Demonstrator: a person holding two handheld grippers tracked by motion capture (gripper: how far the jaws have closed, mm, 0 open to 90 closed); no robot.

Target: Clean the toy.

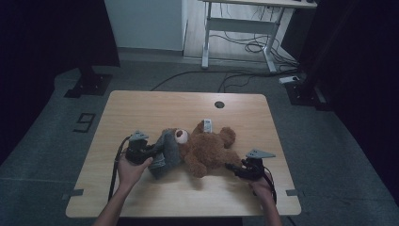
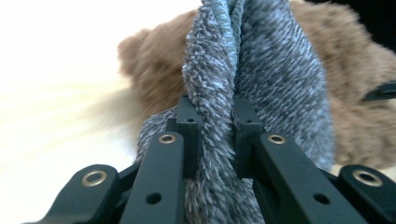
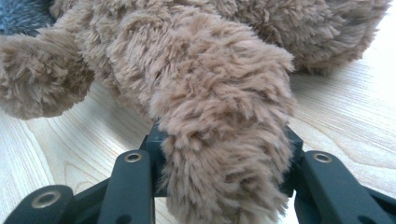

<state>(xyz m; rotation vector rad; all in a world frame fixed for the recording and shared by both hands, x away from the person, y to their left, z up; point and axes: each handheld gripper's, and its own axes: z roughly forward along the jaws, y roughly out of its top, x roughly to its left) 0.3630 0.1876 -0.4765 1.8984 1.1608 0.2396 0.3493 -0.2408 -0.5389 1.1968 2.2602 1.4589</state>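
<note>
While the left tongs (image 2: 212,126) pinch a fold of the fuzzy grey knitted garment (image 1: 165,154) at the head of the brown plush teddy bear (image 1: 207,147), lying mid-surface, the right tongs (image 3: 224,158) clamp its leg. Best pull the knit steadily along the body, with the leg anchored. The pale wooden surface (image 1: 141,108) leaves ample room beyond; its near edge lies close.
</note>
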